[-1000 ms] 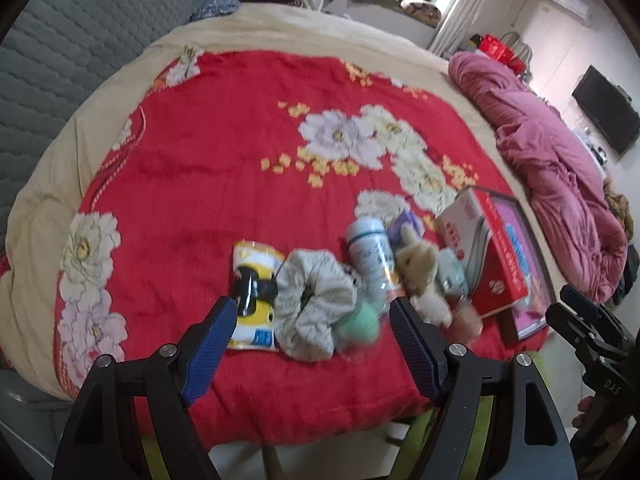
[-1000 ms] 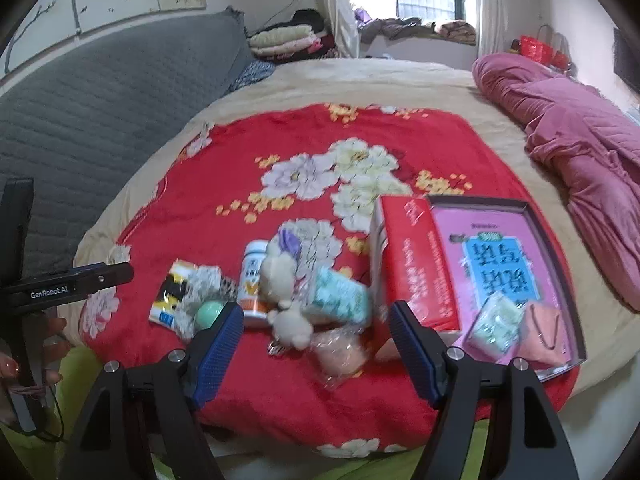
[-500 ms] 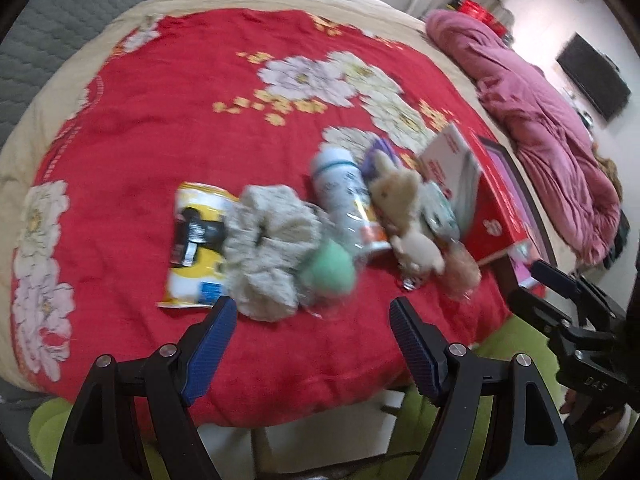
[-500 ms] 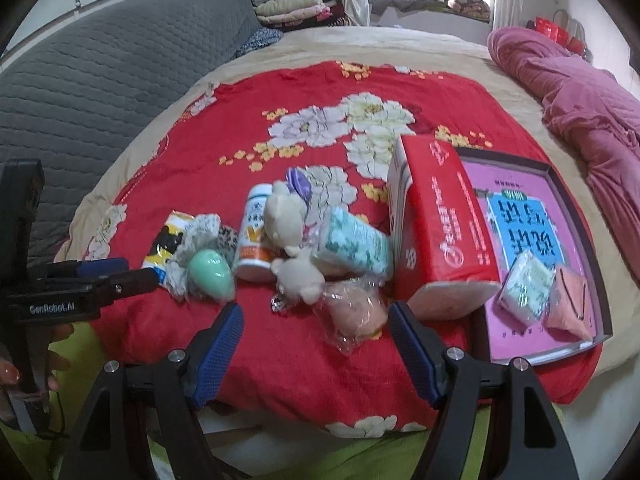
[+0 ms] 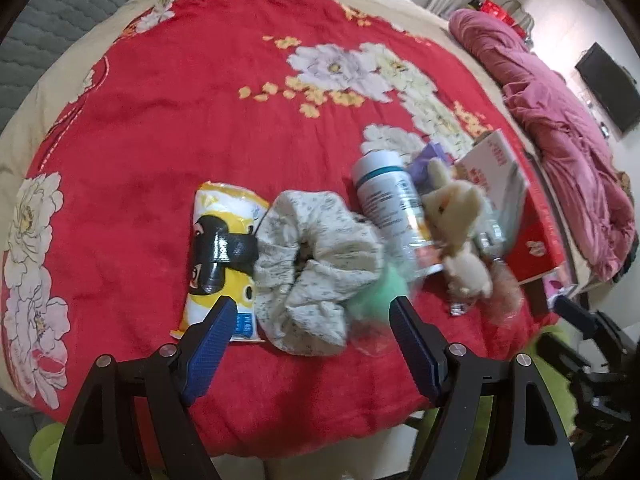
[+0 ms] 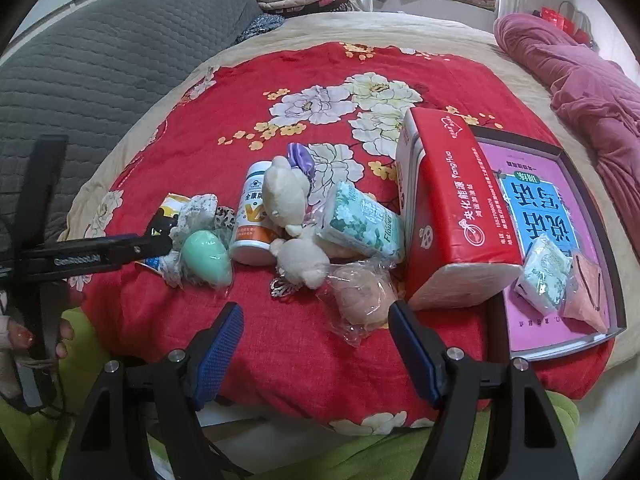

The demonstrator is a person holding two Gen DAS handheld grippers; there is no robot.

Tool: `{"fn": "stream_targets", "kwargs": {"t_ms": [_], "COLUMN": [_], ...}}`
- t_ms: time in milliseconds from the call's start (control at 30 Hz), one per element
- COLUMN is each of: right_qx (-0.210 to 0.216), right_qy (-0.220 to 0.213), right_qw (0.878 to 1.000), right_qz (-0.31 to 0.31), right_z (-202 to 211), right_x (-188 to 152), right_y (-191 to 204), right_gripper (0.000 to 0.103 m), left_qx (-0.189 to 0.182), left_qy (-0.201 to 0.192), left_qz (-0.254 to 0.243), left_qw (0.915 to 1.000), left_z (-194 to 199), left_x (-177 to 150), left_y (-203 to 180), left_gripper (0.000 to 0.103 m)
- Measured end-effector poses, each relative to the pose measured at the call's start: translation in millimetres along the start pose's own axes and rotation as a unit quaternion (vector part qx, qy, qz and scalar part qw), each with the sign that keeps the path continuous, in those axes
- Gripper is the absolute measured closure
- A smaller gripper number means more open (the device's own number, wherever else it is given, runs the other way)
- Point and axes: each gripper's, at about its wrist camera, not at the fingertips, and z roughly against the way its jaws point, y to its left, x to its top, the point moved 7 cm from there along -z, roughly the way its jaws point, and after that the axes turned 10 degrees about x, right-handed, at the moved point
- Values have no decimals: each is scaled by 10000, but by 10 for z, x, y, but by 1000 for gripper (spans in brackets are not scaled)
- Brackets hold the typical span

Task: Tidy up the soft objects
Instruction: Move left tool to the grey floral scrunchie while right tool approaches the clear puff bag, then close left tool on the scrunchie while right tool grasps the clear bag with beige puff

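Observation:
Soft things lie in a row near the front edge of a red flowered blanket (image 5: 168,128). From the left: a yellow tissue pack (image 5: 222,240), a grey scrunchie (image 5: 316,264), a green sponge egg (image 6: 208,256), a cream plush bear (image 6: 290,208), a floral tissue pack (image 6: 362,222) and a pink puff in a clear bag (image 6: 360,292). My left gripper (image 5: 312,320) hangs open just above the scrunchie's near side. Open too, my right gripper (image 6: 314,328) hovers near the pink puff. Nothing is held.
A white pill bottle (image 6: 254,220) lies among the soft things. A red tissue box (image 6: 448,216) stands beside a pink-lined tray (image 6: 560,152) holding another floral pack (image 6: 544,276) and a pink pouch (image 6: 584,296). A pink quilt (image 6: 580,76) lies at the right, a grey headboard (image 6: 100,52) at the left.
Both grippers have sunk toward the bed and tipped further down, so the row of objects looks larger and closer. Both stay equally open. Nothing on the blanket has moved.

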Motion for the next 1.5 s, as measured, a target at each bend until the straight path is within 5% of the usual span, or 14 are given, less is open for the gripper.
{"fn": "stream_targets", "kwargs": {"t_ms": [600, 1033, 1300, 1400, 1500], "right_qx": [-485, -856, -914, -904, -846], "right_qy": [477, 614, 700, 694, 706], "right_qw": [9972, 9936, 9930, 9931, 9937], "right_qz": [308, 410, 280, 269, 220], "right_z": [-423, -728, -853, -868, -863], "right_x": [-143, -49, -20, -22, -20], "right_y": [-160, -307, -377, -380, -392], "right_gripper": [29, 30, 38, 41, 41], "left_qx": [-510, -549, -634, -707, -717], "left_qy": [116, 132, 138, 153, 213], "left_qz": [212, 258, 361, 477, 600], "left_qw": [9984, 9981, 9972, 9962, 9954], "left_z": [-162, -199, -267, -289, -284], "left_x": [90, 142, 240, 276, 301], "left_y": [23, 84, 87, 109, 160], "left_gripper": [23, 23, 23, 32, 57]}}
